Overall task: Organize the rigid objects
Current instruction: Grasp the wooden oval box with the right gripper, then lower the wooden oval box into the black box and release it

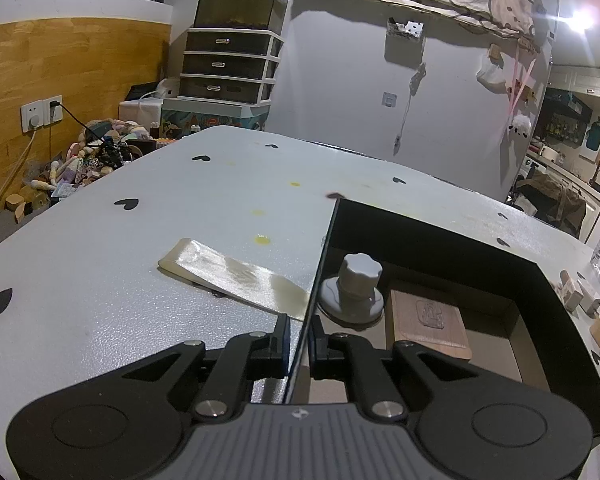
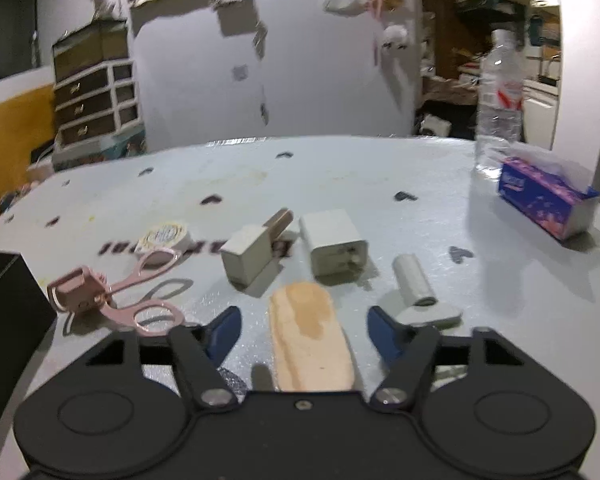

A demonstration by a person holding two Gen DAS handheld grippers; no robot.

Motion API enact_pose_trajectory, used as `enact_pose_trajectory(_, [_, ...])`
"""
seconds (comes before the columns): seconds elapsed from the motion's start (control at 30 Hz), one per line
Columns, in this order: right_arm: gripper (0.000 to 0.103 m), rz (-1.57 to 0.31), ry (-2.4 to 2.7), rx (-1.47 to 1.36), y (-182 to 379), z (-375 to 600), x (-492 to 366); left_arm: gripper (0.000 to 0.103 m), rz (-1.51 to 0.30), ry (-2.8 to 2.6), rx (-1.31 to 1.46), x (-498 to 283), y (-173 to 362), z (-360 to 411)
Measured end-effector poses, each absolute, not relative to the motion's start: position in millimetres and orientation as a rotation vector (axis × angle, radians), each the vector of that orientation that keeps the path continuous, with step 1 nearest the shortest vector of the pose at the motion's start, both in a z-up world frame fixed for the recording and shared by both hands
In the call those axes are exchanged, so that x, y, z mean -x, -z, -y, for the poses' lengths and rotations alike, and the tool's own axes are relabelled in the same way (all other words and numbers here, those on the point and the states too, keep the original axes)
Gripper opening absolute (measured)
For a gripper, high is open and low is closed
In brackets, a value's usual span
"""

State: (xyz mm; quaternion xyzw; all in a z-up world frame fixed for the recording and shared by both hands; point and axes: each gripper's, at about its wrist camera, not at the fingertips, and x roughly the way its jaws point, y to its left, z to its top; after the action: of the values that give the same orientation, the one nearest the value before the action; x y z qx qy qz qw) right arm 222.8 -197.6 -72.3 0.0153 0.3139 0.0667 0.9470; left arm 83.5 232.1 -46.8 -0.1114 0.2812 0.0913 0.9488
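Note:
My left gripper (image 1: 300,332) is shut on the thin left wall of an open black box (image 1: 440,240). Inside the box stand a grey knobbed suction cup (image 1: 354,284) and a flat wooden tile (image 1: 428,322) with a raised mark. In the right wrist view, a pale oblong wooden piece (image 2: 312,352) lies flat on the white table, pointing away from me. My right gripper (image 2: 303,316) is open and straddles it, with a gap between each blue pad and the wood.
A cream flat strip (image 1: 232,276) lies left of the box. Beyond the right gripper sit a pink eyelash curler (image 2: 112,296), a tape roll (image 2: 164,236), a white block with a clip (image 2: 248,256), a white charger (image 2: 334,246), a white cylinder (image 2: 414,280), a tissue pack (image 2: 544,196) and a bottle (image 2: 500,100).

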Motion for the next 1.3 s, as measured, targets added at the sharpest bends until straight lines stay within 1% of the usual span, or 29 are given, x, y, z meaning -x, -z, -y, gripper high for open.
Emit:
enact_pose_trajectory(0.13, [0.054, -0.676, -0.108, 0.010, 79, 195, -231, 0.009, -0.572, -0.186, 0.227, -83, 47, -232])
enact_pose_trajectory(0.17, [0.050, -0.678, -0.115, 0.000, 79, 196, -231, 0.009, -0.572, -0.185, 0.228, -83, 47, -232])
enact_pose_trajectory(0.2, [0.044, -0.679, -0.123, -0.008, 79, 196, -231, 0.009, -0.572, -0.185, 0.228, -83, 46, -232])
enact_pose_trajectory(0.3, [0.041, -0.682, -0.112, -0.019, 78, 197, -230, 0.009, -0.573, -0.184, 0.227, -84, 47, -231])
enact_pose_trajectory(0.47, [0.040, -0.662, -0.133, -0.038, 68, 194, -222, 0.009, -0.574, -0.183, 0.228, -84, 48, -231])
enact_pose_trajectory(0.63, [0.040, -0.608, -0.227, -0.085, 37, 174, -207, 0.009, -0.573, -0.185, 0.228, -84, 47, -231])
enact_pose_trajectory(0.77, [0.040, -0.576, -0.334, -0.112, 11, 146, -194, 0.009, -0.573, -0.184, 0.230, -84, 48, -231])
enact_pose_trajectory(0.93, [0.040, -0.586, -0.477, -0.144, -15, 102, -181, 0.009, -0.574, -0.184, 0.232, -85, 48, -230])
enact_pose_trajectory(1.1, [0.040, -0.664, -0.603, -0.157, -24, 51, -178, 0.009, -0.569, -0.181, 0.238, -85, 49, -230])
enact_pose_trajectory(1.3, [0.040, -0.836, -0.674, -0.211, -9, -10, -182, 0.009, -0.562, -0.173, 0.234, -81, 46, -231])
